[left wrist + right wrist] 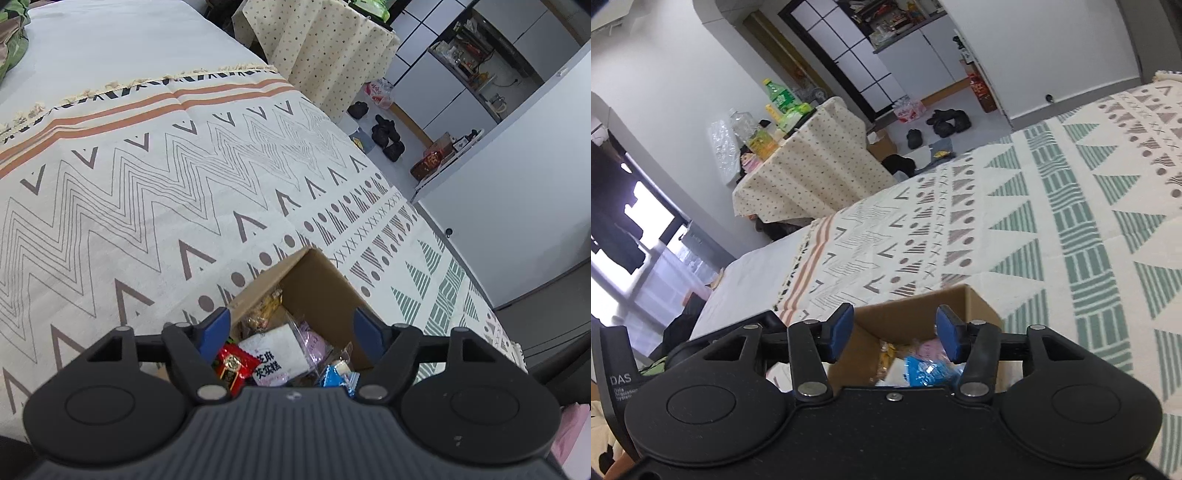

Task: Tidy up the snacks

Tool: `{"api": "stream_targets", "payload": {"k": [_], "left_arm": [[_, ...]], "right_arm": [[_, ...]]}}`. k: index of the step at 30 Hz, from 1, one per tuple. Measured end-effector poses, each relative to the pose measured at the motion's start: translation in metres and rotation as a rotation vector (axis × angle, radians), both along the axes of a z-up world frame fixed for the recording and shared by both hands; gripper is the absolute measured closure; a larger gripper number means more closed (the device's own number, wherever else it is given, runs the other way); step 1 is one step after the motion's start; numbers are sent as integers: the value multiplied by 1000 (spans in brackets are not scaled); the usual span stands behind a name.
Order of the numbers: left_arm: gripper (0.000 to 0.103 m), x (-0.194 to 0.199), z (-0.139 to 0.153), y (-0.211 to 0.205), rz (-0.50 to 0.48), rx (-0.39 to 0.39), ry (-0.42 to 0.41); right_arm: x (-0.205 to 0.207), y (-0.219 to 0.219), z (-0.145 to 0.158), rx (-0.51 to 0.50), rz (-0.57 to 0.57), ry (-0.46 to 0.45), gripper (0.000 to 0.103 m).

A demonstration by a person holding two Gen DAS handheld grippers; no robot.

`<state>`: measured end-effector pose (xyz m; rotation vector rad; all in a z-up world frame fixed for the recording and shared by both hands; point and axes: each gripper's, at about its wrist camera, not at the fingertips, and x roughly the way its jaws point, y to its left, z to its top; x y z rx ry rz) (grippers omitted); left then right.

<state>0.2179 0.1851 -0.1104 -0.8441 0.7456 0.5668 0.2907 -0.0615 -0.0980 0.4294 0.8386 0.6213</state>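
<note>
An open cardboard box (321,291) sits on a patterned blanket and holds several snack packets: a red one (236,363), a white one with black print (275,352), a purple one (317,341) and a blue one (334,376). My left gripper (293,332) hovers just above the box, open and empty. The box also shows in the right wrist view (916,315), with a blue packet (923,371) and a pink one (929,347) inside. My right gripper (895,338) is open and empty above it.
The patterned blanket (147,192) covers a bed around the box. A small table with a dotted cloth (809,173) carries bottles beyond the bed. Black shoes (947,122) and bags lie on the floor by the white wall.
</note>
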Motion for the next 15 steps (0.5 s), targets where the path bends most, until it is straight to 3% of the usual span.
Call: {"api": "stream_targets", "payload": {"k": [8, 15], "left_arm": [[23, -6, 6, -20, -26, 26, 35], [15, -16, 25, -53, -106, 64, 36]], "right_arm": [[-13, -29, 5, -15, -47, 6, 44], [-22, -59, 20, -31, -96, -12, 25]]}}
